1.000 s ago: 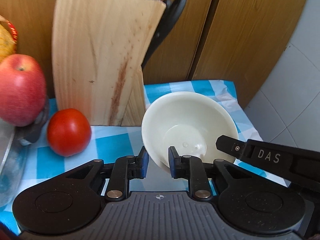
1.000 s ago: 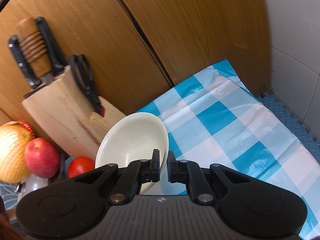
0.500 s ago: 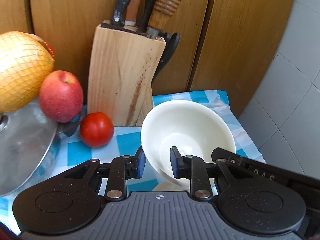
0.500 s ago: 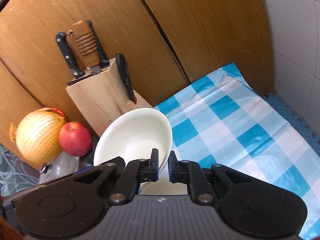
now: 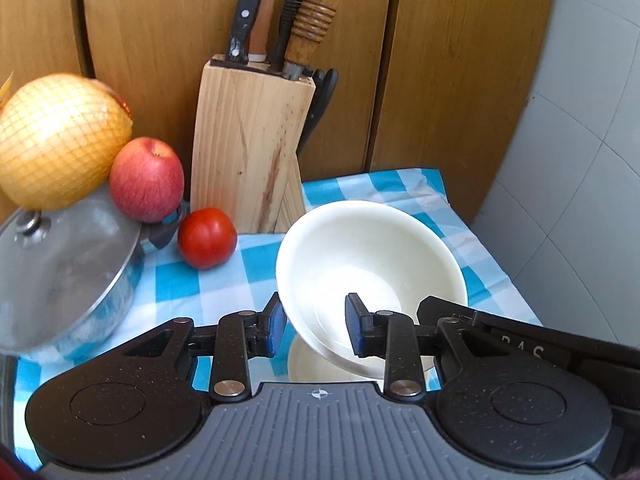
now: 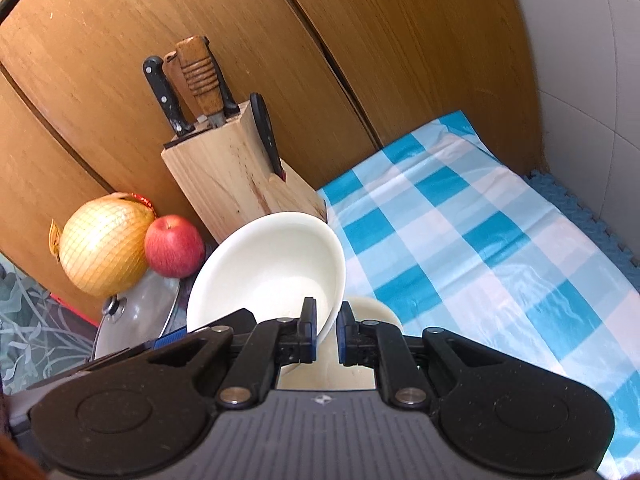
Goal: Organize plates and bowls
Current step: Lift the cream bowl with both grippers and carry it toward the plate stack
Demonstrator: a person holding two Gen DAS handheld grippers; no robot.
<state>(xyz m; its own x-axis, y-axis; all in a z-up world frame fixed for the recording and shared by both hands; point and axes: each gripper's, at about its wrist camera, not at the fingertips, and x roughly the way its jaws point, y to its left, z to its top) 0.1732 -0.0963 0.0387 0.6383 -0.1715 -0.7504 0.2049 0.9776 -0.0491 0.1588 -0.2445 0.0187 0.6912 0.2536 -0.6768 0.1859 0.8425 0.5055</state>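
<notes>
Both grippers have drawn back and risen, bringing the knife block (image 5: pixel 250 148) fully into view. Left gripper (image 5: pixel 314 330): jaws opening, pads clear of the bowl's (image 5: pixel 372 268) rim, which stands between them. Right gripper (image 6: pixel 326 334): clamped on the bowl's rim, holding it tilted above the checked cloth (image 6: pixel 480 248), over another cream dish (image 6: pixel 372 310).

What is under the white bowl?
Another cream dish sits below the white bowl on the checkered cloth. The bowl and grippers hide most of it, so its shape stays unclear.
</notes>
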